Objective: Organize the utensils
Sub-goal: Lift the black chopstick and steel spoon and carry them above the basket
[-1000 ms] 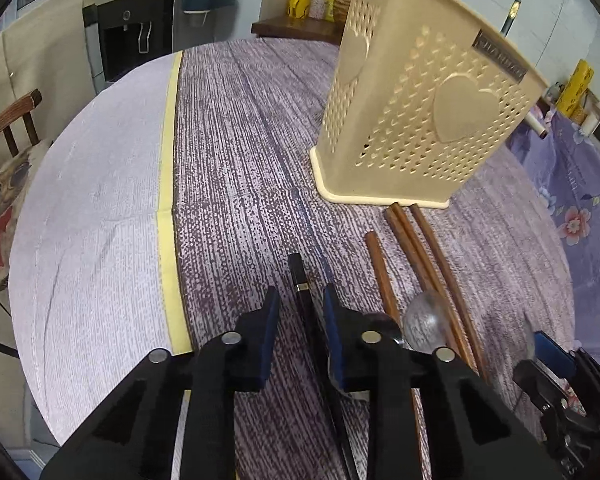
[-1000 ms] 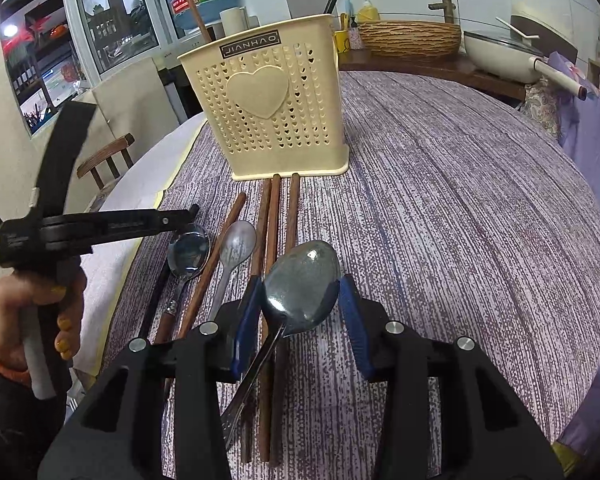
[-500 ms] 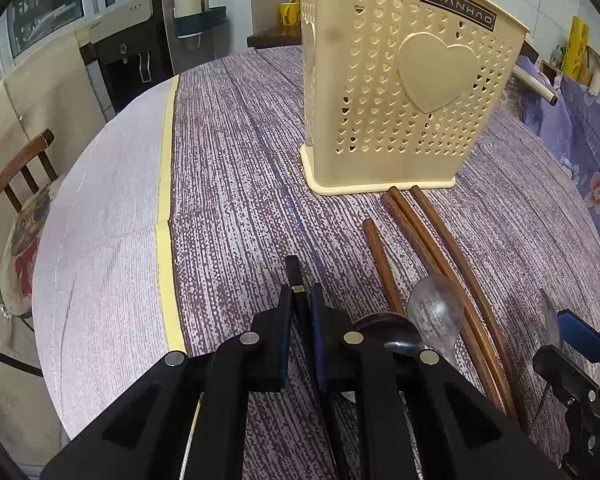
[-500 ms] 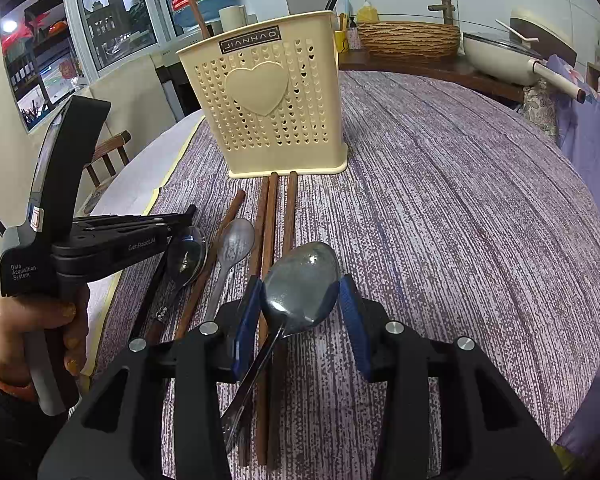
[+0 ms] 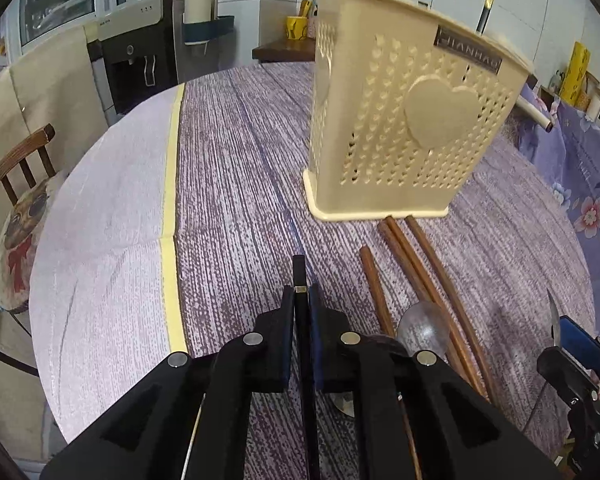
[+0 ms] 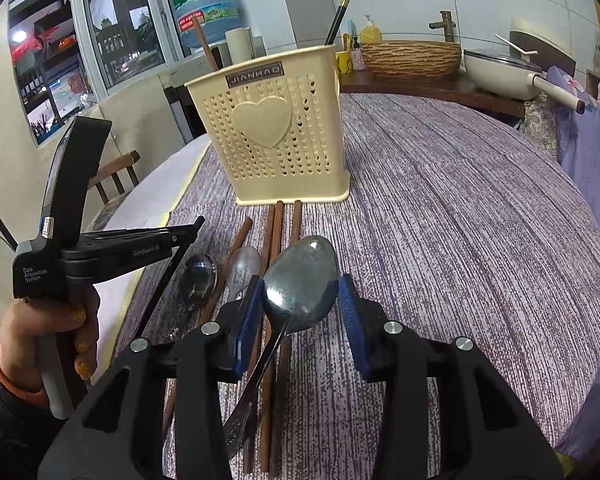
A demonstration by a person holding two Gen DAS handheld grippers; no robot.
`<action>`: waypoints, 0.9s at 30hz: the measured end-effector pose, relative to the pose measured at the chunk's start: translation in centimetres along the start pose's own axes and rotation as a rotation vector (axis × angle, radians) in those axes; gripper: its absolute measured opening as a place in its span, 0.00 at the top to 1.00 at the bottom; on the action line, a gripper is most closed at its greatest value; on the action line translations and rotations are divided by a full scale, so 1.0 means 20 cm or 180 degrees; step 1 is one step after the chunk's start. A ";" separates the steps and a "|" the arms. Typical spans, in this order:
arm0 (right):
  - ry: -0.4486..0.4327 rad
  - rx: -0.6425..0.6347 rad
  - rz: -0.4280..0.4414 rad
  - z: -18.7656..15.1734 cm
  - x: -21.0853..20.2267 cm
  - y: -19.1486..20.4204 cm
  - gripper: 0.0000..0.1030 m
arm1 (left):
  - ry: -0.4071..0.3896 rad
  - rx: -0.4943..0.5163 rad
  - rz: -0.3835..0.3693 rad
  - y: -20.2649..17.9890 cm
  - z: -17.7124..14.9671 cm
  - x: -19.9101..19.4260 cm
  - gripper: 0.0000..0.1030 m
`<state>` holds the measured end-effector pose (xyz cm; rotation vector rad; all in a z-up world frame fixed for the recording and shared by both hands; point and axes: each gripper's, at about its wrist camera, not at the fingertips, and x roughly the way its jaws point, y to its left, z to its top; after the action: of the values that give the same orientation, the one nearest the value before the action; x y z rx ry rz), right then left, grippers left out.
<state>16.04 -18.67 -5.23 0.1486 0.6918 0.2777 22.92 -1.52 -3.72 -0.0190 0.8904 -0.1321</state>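
My left gripper (image 5: pixel 299 294) is shut on a black chopstick (image 5: pixel 299 272) and holds it lifted off the table; in the right wrist view the chopstick (image 6: pixel 168 276) slants down from the gripper (image 6: pixel 196 225). My right gripper (image 6: pixel 300 300) is open, with the bowl of a large metal spoon (image 6: pixel 300 280) lying between its jaws. A cream perforated utensil holder (image 6: pixel 276 136) stands upright behind, also in the left wrist view (image 5: pixel 404 120). Brown chopsticks (image 6: pixel 276 232), a dark spoon (image 6: pixel 198 278) and a clear spoon (image 6: pixel 242 266) lie in front of it.
The round table (image 6: pixel 460 208) has a purple cloth and a yellow strip (image 5: pixel 172 168) at left. A wooden chair (image 5: pixel 20 160) stands beyond the left edge. A wicker basket (image 6: pixel 410 58) and a white pan (image 6: pixel 500 68) sit on a counter behind.
My left gripper closed on the black chopstick and raised it off the table. My right gripper stayed open around the large spoon.
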 end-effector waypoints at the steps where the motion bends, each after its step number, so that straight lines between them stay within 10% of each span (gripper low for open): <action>1: -0.0029 -0.0003 0.0006 0.00 -0.01 0.00 0.61 | -0.0032 -0.0008 -0.0004 0.00 0.01 -0.02 0.92; 27: -0.0725 -0.0347 0.0012 0.16 -0.24 0.06 0.62 | -0.0927 -0.0175 -0.0328 0.08 0.17 -0.51 0.92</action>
<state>14.35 -19.08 0.40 0.0759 0.4495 0.2963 19.30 1.12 6.21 -0.1324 0.6018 -0.1958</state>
